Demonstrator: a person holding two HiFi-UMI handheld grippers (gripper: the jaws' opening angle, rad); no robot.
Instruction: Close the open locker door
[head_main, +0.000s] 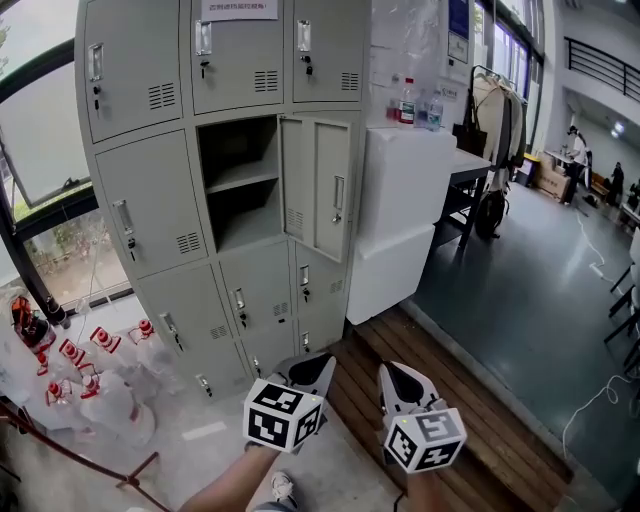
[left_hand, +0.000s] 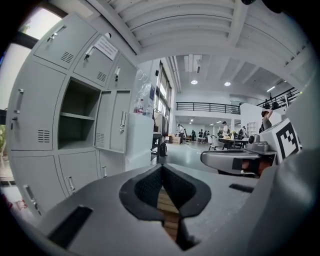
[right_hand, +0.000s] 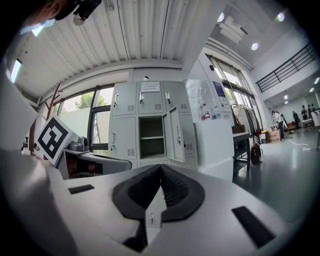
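A bank of grey lockers (head_main: 150, 200) faces me. One middle compartment (head_main: 238, 180) stands open, with a shelf inside and nothing on it. Its door (head_main: 318, 185) is swung out to the right, the handle on its outer face. Both grippers hang low in front of the lockers, well short of the door. My left gripper (head_main: 310, 368) is shut and holds nothing, and my right gripper (head_main: 400, 380) beside it is shut and empty too. The left gripper view shows the door (left_hand: 114, 120) at the left. The right gripper view shows the door (right_hand: 176, 134) straight ahead above the closed jaws.
A white cabinet (head_main: 400, 215) with bottles (head_main: 407, 105) on top stands right of the lockers, close behind the open door. Several red-capped plastic bottles (head_main: 100, 385) lie on the floor at the lower left. Wooden boards (head_main: 460, 410) run under the grippers. A desk with hanging coats (head_main: 497, 120) is further right.
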